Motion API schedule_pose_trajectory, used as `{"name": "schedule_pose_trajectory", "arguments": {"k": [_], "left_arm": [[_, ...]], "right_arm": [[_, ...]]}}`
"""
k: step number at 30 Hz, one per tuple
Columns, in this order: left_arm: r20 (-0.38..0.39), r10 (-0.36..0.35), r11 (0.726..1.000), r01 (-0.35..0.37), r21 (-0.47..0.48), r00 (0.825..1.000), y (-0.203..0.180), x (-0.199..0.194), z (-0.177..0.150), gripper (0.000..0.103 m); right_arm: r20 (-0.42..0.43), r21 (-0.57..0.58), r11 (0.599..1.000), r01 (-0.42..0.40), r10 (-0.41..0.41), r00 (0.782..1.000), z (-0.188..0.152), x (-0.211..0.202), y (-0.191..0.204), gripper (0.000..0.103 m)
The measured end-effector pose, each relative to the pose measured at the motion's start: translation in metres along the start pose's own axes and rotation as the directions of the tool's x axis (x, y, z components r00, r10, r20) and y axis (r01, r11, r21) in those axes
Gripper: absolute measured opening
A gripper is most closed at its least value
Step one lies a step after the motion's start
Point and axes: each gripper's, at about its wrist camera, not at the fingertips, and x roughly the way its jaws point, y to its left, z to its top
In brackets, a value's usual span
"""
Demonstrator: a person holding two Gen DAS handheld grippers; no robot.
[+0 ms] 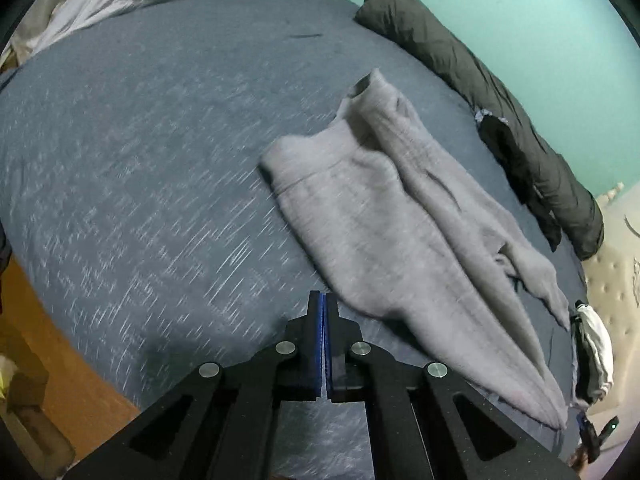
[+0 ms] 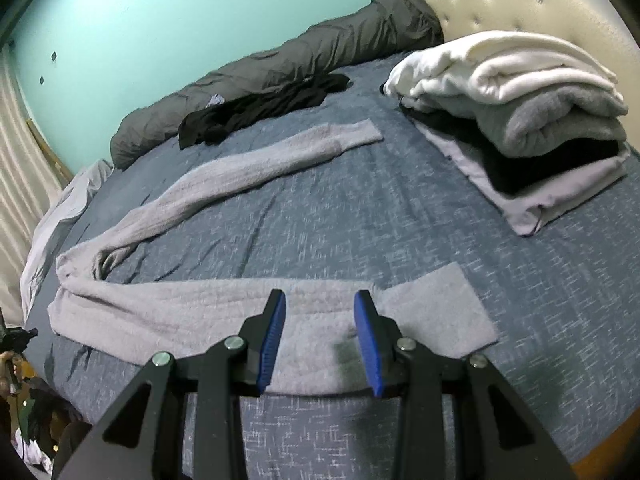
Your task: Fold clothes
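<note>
- While grey trousers (image 2: 208, 312) lie flat on the bed (image 2: 400, 220), left claw (image 1: 324, 300) is closed, empty, beside them.
- Right claw (image 2: 320, 300) partly spread above one trouser leg, not gripping.

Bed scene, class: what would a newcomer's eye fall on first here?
First, the grey sweatpants spread across the middle of the blue bedspread, legs apart. Next, the stack of folded clothes at the head end, by the tufted headboard. Then the dark rolled duvet along the turquoise wall.
</note>
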Motion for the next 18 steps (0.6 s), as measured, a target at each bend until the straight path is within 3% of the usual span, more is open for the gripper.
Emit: {"name": "schedule_pose_trajectory", "arguments": {"k": [5,6,8,9,10,18], "left_arm": [[-0.025,-0.034,0.999,0.033,-0.017,0.999,-0.026,0.035,-0.004,0.001],[-0.032,-0.034,0.999,0.034,-0.023,0.999,-0.028,0.040,-0.003,0.005],[-0.034,-0.031,0.999,0.030,-0.036,0.999,-0.027,0.048,0.003,0.026],[-0.034,-0.029,0.999,0.027,-0.041,0.999,-0.026,0.052,0.006,0.044],[-0.030,-0.022,0.999,0.021,-0.043,0.999,-0.025,0.055,0.008,0.047],[-0.003,0.008,0.996,-0.008,-0.089,1.000,-0.007,0.089,0.036,0.046]], "right_arm": [[-0.009,0.008,1.000,-0.007,0.007,1.000,-0.004,0.001,0.005,0.035],[-0.010,-0.001,1.000,-0.007,0.007,1.000,-0.004,0.000,0.007,0.035],[-0.011,-0.018,1.000,-0.006,0.006,1.000,-0.004,-0.004,0.012,0.035],[-0.010,-0.023,1.000,-0.005,0.005,1.000,-0.005,-0.006,0.013,0.035],[-0.009,-0.027,1.000,-0.004,0.003,1.000,-0.005,-0.008,0.015,0.035],[-0.004,-0.042,0.998,0.035,-0.036,0.999,-0.007,-0.025,0.014,0.036]]}}
